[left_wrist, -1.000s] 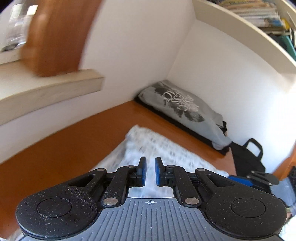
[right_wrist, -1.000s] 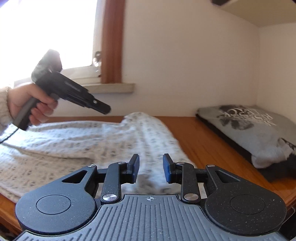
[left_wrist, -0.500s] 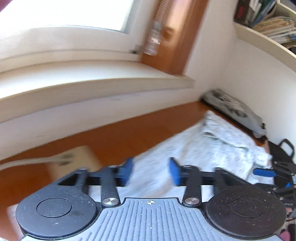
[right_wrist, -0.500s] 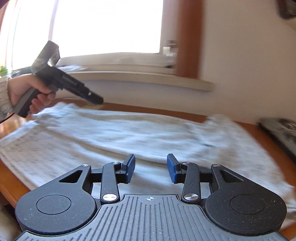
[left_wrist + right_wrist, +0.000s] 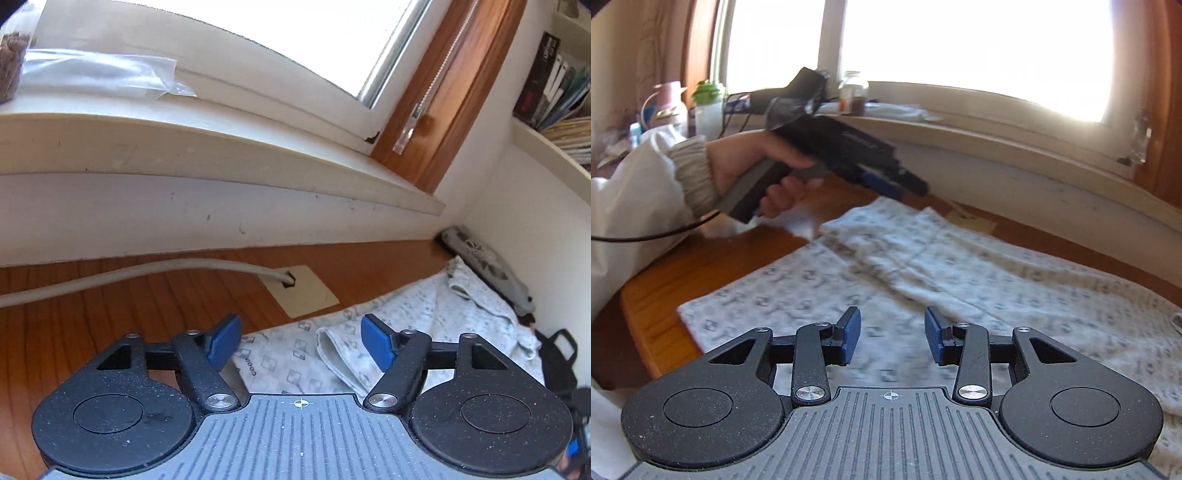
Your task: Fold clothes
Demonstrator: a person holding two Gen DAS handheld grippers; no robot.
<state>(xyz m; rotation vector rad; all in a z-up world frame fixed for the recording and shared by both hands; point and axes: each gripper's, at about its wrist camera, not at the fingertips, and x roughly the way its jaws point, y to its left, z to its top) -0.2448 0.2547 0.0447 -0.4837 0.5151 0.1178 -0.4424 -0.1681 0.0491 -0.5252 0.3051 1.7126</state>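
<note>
My left gripper (image 5: 300, 341) has swung away from the corner it faced a second ago, when its blue pads stood almost together; now its jaws are opening wide with nothing pinched, hanging over the near end of the pale grey patterned cotton garment (image 5: 413, 332). My right gripper (image 5: 892, 339) has also turned, from the side wall toward the bright window (image 5: 960, 48); its jaws are a little wider than before, spread apart and empty above the cloth. The garment lies flat along the orange-brown wooden tabletop (image 5: 110, 306), one long folded strip on top, and from my right wrist view it reaches toward my left hand (image 5: 750, 166) in its white sleeve. I count one patterned garment, one folded grey printed shirt (image 5: 484, 262) against the far wall, two grippers, one grey cable (image 5: 147, 271) running into one cream floor-plate (image 5: 301, 291), one glass jar (image 5: 854, 92) on the sill, and one shelf of books (image 5: 554, 96).
</note>
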